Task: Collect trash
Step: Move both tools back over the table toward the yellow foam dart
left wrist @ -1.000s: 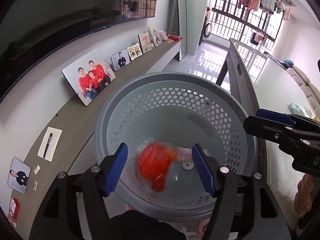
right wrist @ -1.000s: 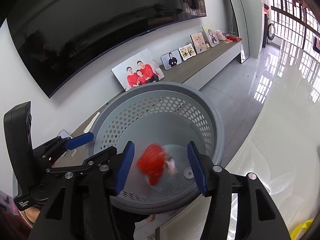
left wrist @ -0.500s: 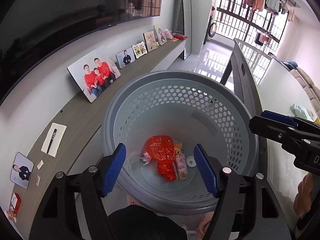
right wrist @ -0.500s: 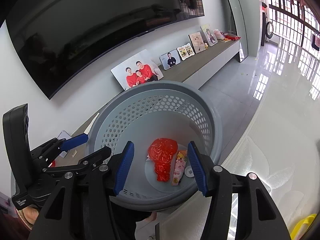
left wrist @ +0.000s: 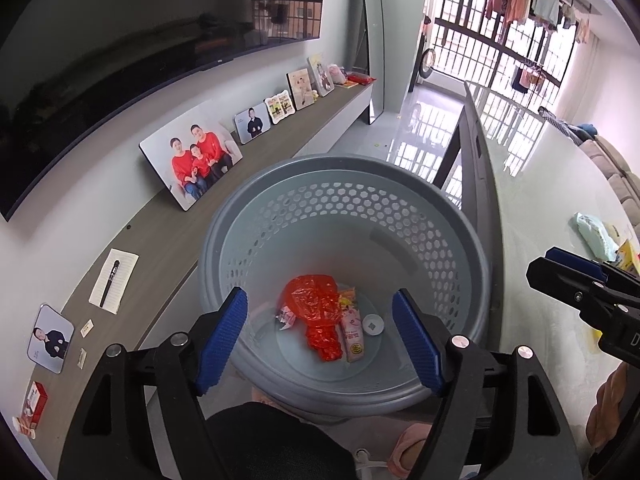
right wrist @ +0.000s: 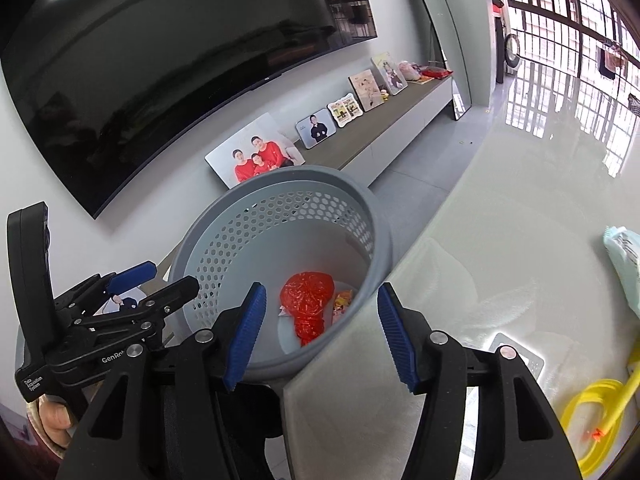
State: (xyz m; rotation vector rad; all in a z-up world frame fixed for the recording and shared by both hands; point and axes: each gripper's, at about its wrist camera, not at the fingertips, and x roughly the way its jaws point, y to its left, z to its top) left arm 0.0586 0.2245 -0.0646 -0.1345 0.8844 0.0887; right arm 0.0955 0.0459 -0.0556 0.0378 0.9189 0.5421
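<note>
Two grippers, both empty. Left gripper (left wrist: 320, 340) hangs over the grey perforated basket (left wrist: 448, 216), jaws spread wide and just been opening, nothing between the pads; only the basket floor shows through the gap. Right gripper (right wrist: 318, 330) sits beside it, over the near edge of the pale counter (right wrist: 500, 208), jaws spread too and just been opening a little, nothing pinched.

Trash is in the basket, on its floor: a crumpled red plastic bag (left wrist: 318, 312) near the centre, a pink snack packet (left wrist: 353, 334) touching its right side, a small white wrapper (left wrist: 286, 316) touching its left, and a yellow-orange wrapper (left wrist: 347, 294) just behind the pink one. A round white sticker (left wrist: 373, 324) is on the floor just right of the packet. From the right wrist view the counter's edge hides the right part of the basket floor; the red bag and part of the wrappers still show.

On the counter: a pale green pack (right wrist: 624, 264) towards the right edge and a yellow cable (right wrist: 592, 412) at the near right corner.

Beyond the basket, a long wood-top shelf (left wrist: 160, 232) runs along the wall. Near end: a small red box (left wrist: 34, 404), a small portrait photo (left wrist: 51, 338), a notepad with a pen (left wrist: 114, 280). Further along: a large family photo (left wrist: 192, 152), then a row of smaller frames (left wrist: 280, 108). A big dark TV (right wrist: 160, 60) is on the wall above. Barred windows (left wrist: 500, 40) at the far end, with laundry hanging.
</note>
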